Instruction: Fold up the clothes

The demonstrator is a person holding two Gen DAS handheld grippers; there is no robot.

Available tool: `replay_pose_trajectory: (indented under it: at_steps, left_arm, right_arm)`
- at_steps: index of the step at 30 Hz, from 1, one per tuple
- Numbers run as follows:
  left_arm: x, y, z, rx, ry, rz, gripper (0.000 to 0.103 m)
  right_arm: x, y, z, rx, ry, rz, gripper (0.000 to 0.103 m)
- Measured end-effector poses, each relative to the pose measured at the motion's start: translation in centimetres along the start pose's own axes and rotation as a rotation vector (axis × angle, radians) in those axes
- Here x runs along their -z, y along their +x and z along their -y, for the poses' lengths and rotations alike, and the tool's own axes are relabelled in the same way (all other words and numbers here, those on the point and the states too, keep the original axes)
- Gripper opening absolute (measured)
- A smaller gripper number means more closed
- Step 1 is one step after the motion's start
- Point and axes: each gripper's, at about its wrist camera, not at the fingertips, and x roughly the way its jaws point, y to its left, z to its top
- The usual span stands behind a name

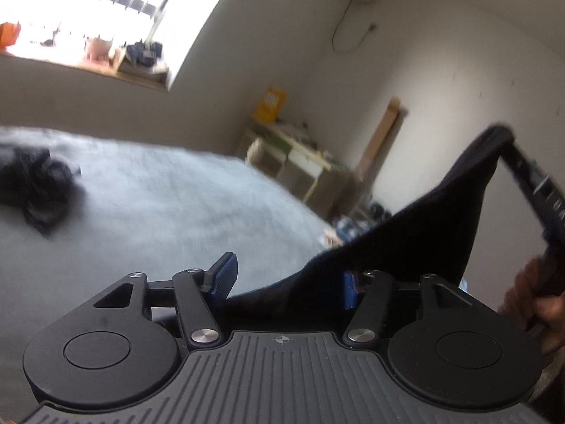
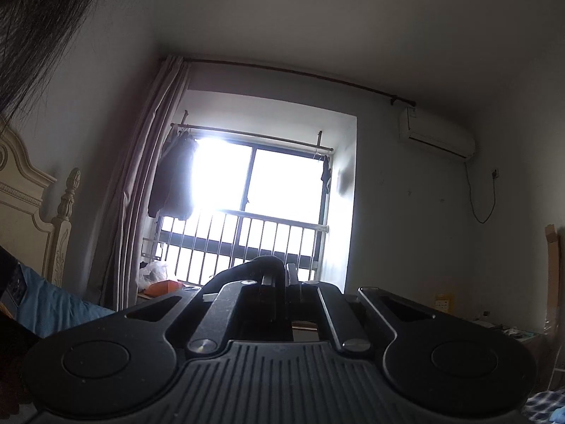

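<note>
A black garment (image 1: 416,233) stretches from my left gripper (image 1: 286,282) up to my right gripper (image 1: 505,137) at the upper right. The left jaws stand wide apart. The cloth's lower edge lies between the blue pads (image 1: 224,275), slack against the right one and not pinched. In the right wrist view my right gripper (image 2: 279,270) is shut, with a fold of the black garment (image 2: 261,261) bunched over its tips, raised toward the window. A second heap of dark clothes (image 1: 31,187) lies on the bed at the far left.
A pale grey-blue bed cover (image 1: 176,205) fills the middle ground. A cluttered low shelf (image 1: 293,155) and a cardboard strip (image 1: 381,134) stand by the far wall. A person's hand (image 1: 529,300) shows at the right. A cream headboard (image 2: 28,212) and barred window (image 2: 247,212) face the right gripper.
</note>
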Motion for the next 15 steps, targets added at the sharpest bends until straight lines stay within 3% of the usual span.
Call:
replay_pose_trajectory:
  at_steps: [4,9,14,15]
  left_arm:
    - [3.0,2.4,1.0,0.016,0.063,-0.055,0.055]
    - [4.2,4.5,2.0,0.045,0.104,-0.114,0.049]
    - [5.2,5.9,2.7,0.011,0.17,-0.183,0.044]
    - [5.4,6.2,2.5,0.001,0.16,-0.204,0.038]
  right_arm:
    - [1.0,-0.9,0.2,0.007,-0.011,-0.038,0.004]
    - [1.5,-1.6,0.9,0.031,-0.002,-0.06,0.004]
    - [1.5,-1.7,1.8,0.055,0.029,-0.052,0.004]
    - [1.5,-1.8,1.9,0.058,0.033,-0.052,0.004]
